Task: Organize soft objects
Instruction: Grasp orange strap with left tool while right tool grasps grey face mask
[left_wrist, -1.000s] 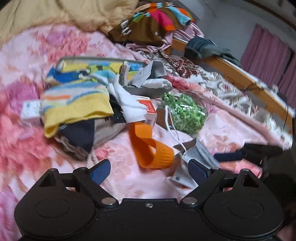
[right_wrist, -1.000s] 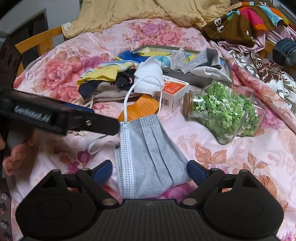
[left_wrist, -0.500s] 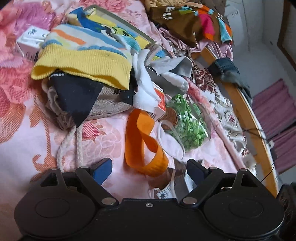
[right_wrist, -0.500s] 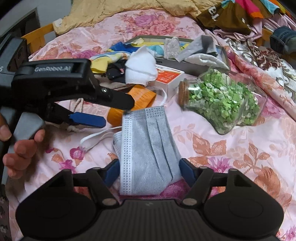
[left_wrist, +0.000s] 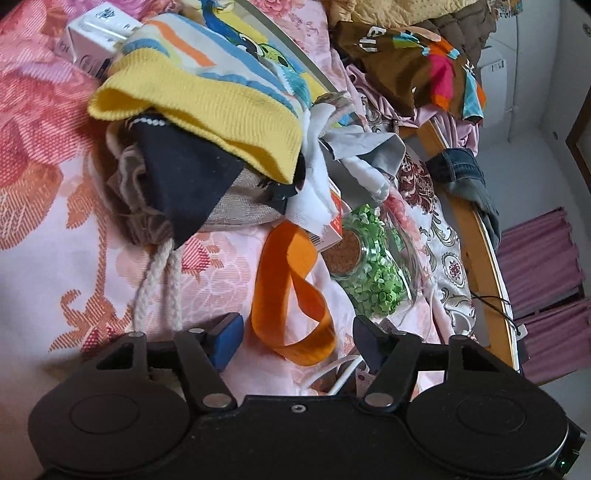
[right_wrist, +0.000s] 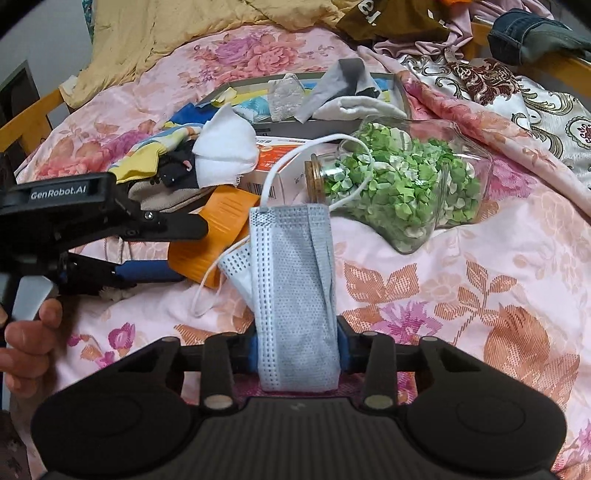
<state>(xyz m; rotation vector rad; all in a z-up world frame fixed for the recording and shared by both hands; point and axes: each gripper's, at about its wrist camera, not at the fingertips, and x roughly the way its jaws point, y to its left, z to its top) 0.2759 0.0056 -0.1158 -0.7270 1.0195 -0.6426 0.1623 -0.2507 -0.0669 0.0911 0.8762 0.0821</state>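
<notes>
- The right gripper (right_wrist: 297, 356) was pinched on the lower end of a grey face mask (right_wrist: 293, 291), its blue pads pressed against both edges of the folded fabric.
- The mask rose toward 12 o'clock from the jaws over the pink floral bedspread (right_wrist: 461, 295), and its white ear loop (right_wrist: 314, 147) arched onto the glass jar of green paper bits (right_wrist: 399, 188) at 1 o'clock.
- The left gripper (left_wrist: 295, 338) was spread wide, its jaws standing either side of the near end of an orange band (left_wrist: 286, 291); whether the pads touched it could not be told.
- In the right wrist view the left gripper (right_wrist: 173, 251) reached in from 9 o'clock, its body printed "GenRobot.AI", with the person's hand (right_wrist: 26, 339) on the trigger.
- A yellow striped knit piece (left_wrist: 207, 103) lay on the clothing pile at 11 o'clock in the left view.
- An orange-and-white carton (right_wrist: 275, 162) sat behind the mask; its print was too small to read.
</notes>
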